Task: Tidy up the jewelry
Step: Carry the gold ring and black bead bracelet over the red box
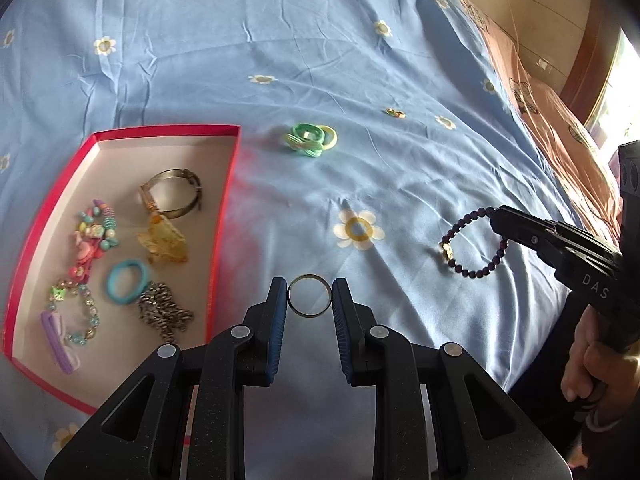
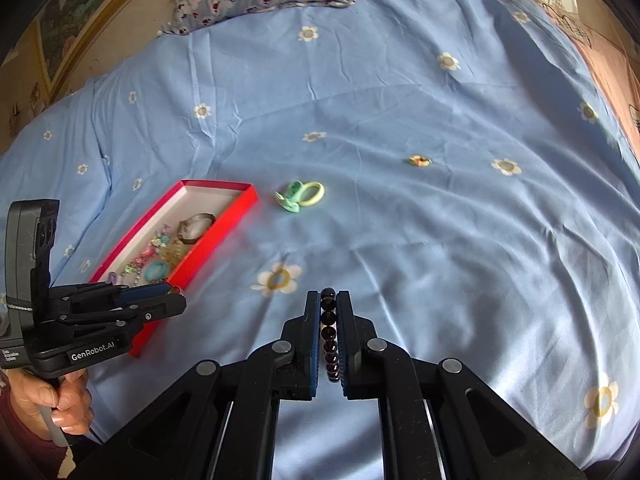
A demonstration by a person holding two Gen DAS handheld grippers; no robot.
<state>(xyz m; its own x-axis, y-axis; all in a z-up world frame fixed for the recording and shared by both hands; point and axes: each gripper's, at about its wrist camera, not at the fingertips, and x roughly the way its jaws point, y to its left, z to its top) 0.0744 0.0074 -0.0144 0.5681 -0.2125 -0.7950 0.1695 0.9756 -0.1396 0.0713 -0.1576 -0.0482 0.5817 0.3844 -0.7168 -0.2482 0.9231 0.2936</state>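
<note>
Silver ring [image 1: 309, 295] sits pinched between the pads of the left hand-held gripper [image 1: 309, 300], above the blue bedsheet [image 1: 280, 40] just right of the red box [image 1: 224, 200]. Right hand-held gripper [image 2: 329, 332] is clamped on a dark bead bracelet [image 2: 329, 336], which hangs off the sheet.
</note>
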